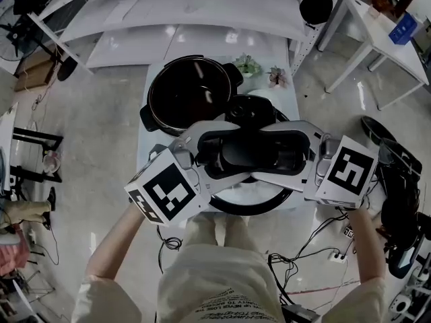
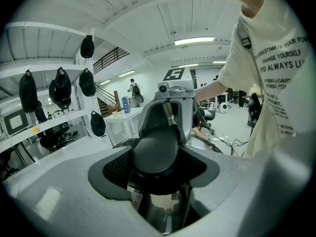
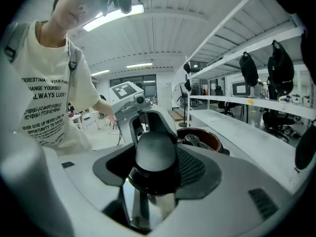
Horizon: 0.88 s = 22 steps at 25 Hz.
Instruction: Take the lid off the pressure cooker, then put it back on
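Hanging clear of the pot, the lid (image 1: pixel 250 190) is up in the air over the near edge of the table (image 1: pixel 286 96), pinned from opposite sides by two tools. The left gripper (image 1: pixel 199 148) has its jaws clamped on one flank of the lid, and the right gripper (image 1: pixel 304 150) stands wide but pressed on the other flank. Neither one is empty. The cooker pot (image 1: pixel 156 89) sits open farther back on the table, dark inside and well apart from the lid.

Now the danger, as I judge it, is that this is a two-handed carry. If one hand gets ahead of the other, the lid tilts or twists out of a grip, and it looks bulky enough to drop hard. Coming down off-centre on the pot's rim could leave it cocked and unseated. Two little potted plants (image 1: pixel 248 64) stand just behind the pot, and a dark round piece (image 1: pixel 250 110) lies beside it. A wide swing could clip either.

As for the lid itself, it has a pale, smooth, domed top with a dark recess in the middle and a black, rounded handle (image 1: pixel 244 152) rising from it. A black rim runs round the lower edge. From the left gripper view the handle (image 2: pixel 155 152) fills the centre, with a textured patch beside it.
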Each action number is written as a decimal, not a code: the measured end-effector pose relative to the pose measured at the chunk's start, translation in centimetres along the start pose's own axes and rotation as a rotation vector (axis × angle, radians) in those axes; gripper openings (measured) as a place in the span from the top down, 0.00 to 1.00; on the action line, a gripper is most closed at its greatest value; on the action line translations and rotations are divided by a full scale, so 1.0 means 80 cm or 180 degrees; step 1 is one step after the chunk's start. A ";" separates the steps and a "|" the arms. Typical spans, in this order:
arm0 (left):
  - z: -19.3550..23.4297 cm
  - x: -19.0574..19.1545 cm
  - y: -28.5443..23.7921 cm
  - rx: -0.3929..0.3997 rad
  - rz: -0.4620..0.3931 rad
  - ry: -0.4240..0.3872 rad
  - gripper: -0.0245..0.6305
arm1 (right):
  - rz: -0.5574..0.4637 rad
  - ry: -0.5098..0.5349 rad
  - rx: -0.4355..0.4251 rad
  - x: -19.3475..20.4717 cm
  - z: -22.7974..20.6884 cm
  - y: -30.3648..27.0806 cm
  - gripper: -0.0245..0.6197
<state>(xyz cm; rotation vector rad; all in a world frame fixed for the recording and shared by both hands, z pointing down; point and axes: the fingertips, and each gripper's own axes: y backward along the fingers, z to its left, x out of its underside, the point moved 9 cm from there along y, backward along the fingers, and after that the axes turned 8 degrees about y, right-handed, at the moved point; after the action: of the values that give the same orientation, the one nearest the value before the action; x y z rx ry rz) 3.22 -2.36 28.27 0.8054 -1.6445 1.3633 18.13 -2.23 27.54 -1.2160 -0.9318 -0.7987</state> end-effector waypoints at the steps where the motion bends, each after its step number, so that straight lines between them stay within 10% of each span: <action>1: -0.007 -0.001 -0.007 -0.0014 0.0012 0.0004 0.51 | 0.0003 -0.0014 0.0000 0.005 0.004 0.006 0.55; 22: -0.057 0.057 -0.091 -0.0003 0.0238 0.0194 0.51 | 0.0013 -0.0145 -0.0106 0.115 0.033 0.021 0.55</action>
<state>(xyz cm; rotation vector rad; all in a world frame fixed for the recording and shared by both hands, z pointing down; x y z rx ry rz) 8.41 0.73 35.82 0.7013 -1.6421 1.4250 23.09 0.49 35.47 -1.2693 -0.9561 -0.7887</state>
